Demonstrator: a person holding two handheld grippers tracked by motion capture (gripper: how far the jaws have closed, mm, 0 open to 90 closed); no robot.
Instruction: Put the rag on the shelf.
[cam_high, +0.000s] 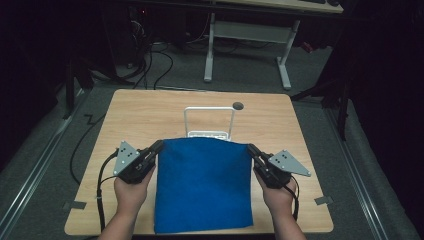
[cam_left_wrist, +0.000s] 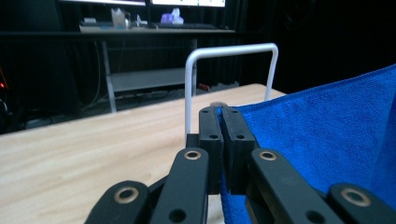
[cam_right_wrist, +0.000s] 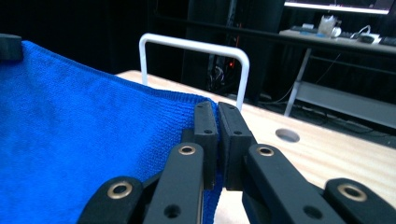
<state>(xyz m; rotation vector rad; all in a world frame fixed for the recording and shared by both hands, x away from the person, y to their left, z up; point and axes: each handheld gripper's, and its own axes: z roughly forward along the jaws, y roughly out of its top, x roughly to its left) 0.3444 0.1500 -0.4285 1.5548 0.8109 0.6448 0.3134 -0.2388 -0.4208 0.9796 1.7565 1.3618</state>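
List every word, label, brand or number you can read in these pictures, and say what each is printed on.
None can be read: the blue microfibre cloth, white wire rack, light wooden table and both black hand-held grippers carry no legible text.
Bright monitor strips on the far desk: too blurred to read.

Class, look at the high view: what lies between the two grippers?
The blue cloth spans the gap, its far corners pinched by the left gripper and right gripper.

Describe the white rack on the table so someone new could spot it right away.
Start at the wooden table, then find the blue cloth held up at its middle. Just behind the cloth's far edge stands the white rack, the table's one upright white metal loop.
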